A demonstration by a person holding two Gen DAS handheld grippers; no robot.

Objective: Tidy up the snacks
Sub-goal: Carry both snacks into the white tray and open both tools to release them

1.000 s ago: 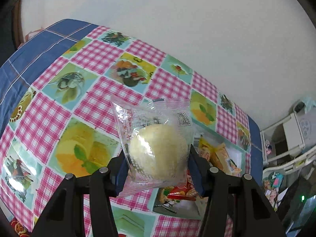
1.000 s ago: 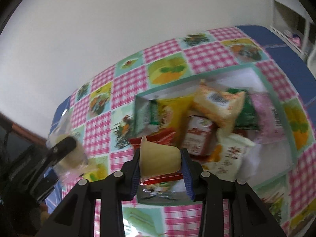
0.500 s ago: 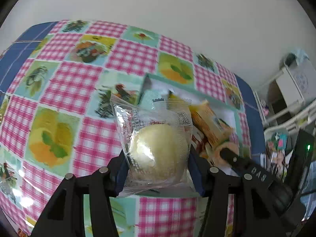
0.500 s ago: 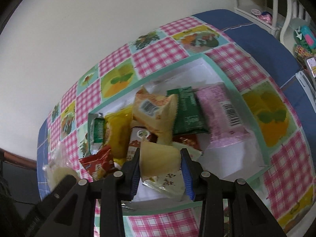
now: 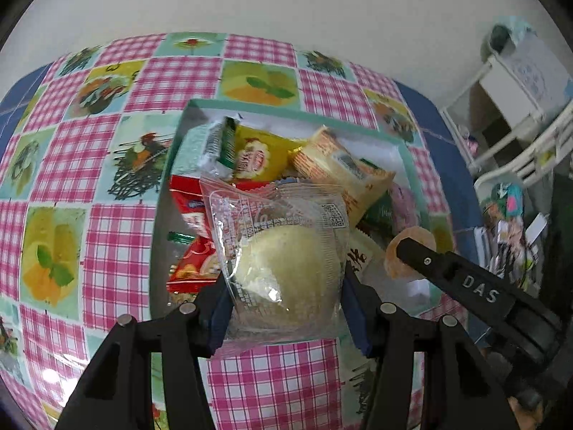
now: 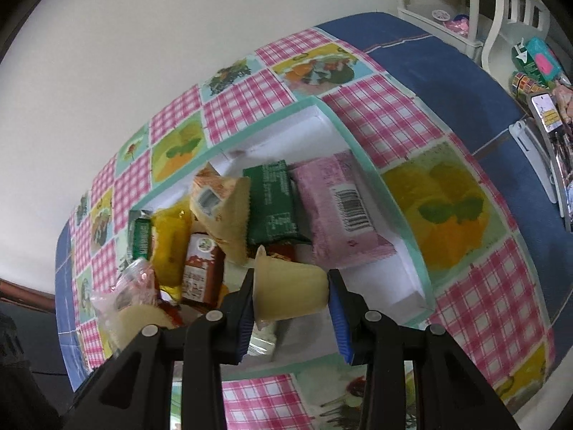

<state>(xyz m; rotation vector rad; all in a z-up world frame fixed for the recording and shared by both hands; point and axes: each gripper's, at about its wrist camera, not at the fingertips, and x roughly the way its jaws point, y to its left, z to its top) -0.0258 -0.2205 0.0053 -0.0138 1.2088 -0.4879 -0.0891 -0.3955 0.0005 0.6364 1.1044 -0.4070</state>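
My left gripper (image 5: 284,308) is shut on a round pale bun in a clear wrapper (image 5: 286,268), held above the near left part of a green-rimmed white box (image 5: 186,143) that holds several snack packets. My right gripper (image 6: 292,295) is shut on a small pale yellow jelly cup (image 6: 290,295), lying sideways between the pads, over the box's near part (image 6: 372,179). In the left wrist view the right gripper's black finger (image 5: 458,279) and the cup's end (image 5: 397,251) show at the right. The wrapped bun (image 6: 136,315) shows at the lower left of the right wrist view.
In the box lie a pink packet (image 6: 340,208), a green packet (image 6: 274,204), an orange-patterned packet (image 6: 222,208), a yellow packet (image 5: 261,157) and red packets (image 5: 193,265). A checked tablecloth (image 5: 118,251) covers the table. White shelving (image 5: 519,107) with clutter stands at the right.
Both grippers have moved in over the box, still holding the bun and the cup. The left view swung from open tablecloth to the box; the right gripper's finger now appears in it.
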